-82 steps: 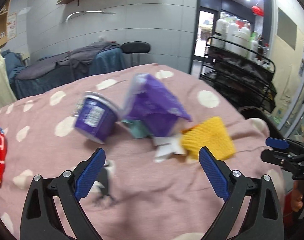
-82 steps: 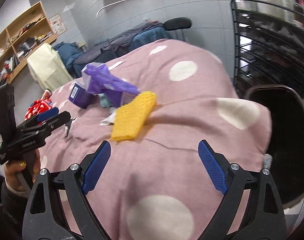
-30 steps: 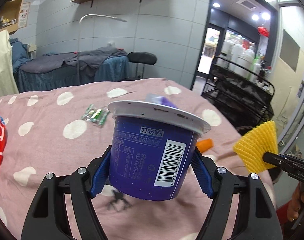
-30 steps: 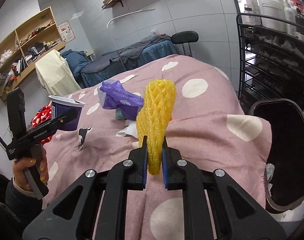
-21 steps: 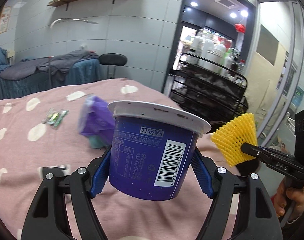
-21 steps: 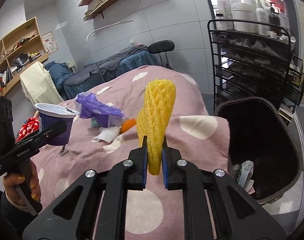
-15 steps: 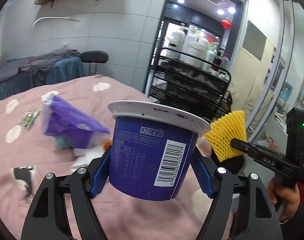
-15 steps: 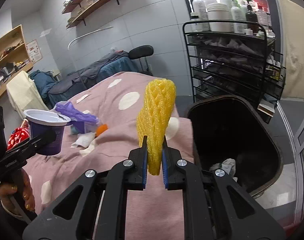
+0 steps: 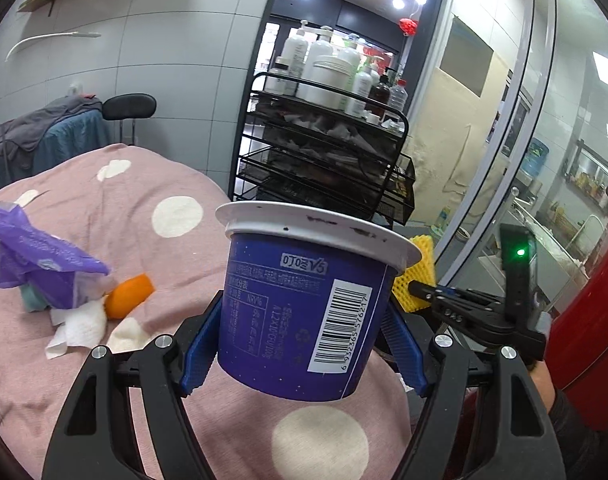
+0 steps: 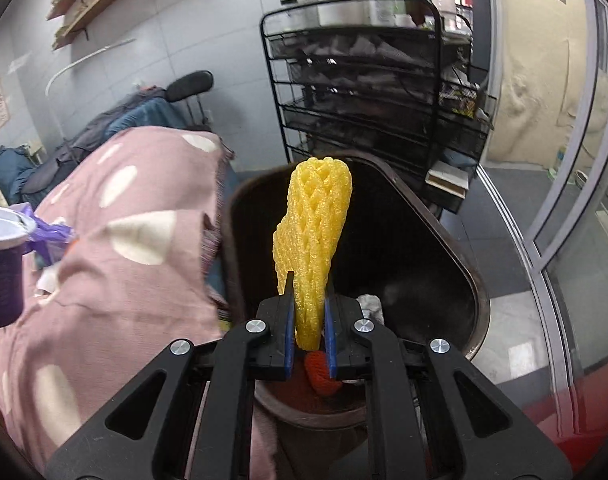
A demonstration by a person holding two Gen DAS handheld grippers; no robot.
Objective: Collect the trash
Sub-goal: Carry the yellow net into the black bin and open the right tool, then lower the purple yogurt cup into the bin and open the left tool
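My left gripper point(image 9: 304, 344) is shut on a purple yogurt cup point(image 9: 299, 312) with a white rim, held upright above the pink spotted bedcover point(image 9: 135, 216). My right gripper point(image 10: 308, 320) is shut on a yellow foam net sleeve point(image 10: 312, 236), which stands up over the open dark trash bin point(image 10: 476, 292). White and red scraps lie at the bin's bottom. The net sleeve point(image 9: 418, 276) and the right gripper's body also show at the right of the left wrist view. The cup point(image 10: 1, 264) appears at the left edge of the right wrist view.
On the bedcover lie a purple plastic bag point(image 9: 35, 268), an orange piece point(image 9: 129, 294) and white tissue point(image 9: 77, 328). A black wire rack point(image 10: 380, 92) with bottles stands behind the bin. A glass partition point(image 10: 576, 184) is at the right, a black stool point(image 9: 129, 108) behind the bed.
Both grippers swung right with their loads, from over the bed toward the bin. The net sleeve now hangs over the bin's opening, and the cup is near the bed's edge.
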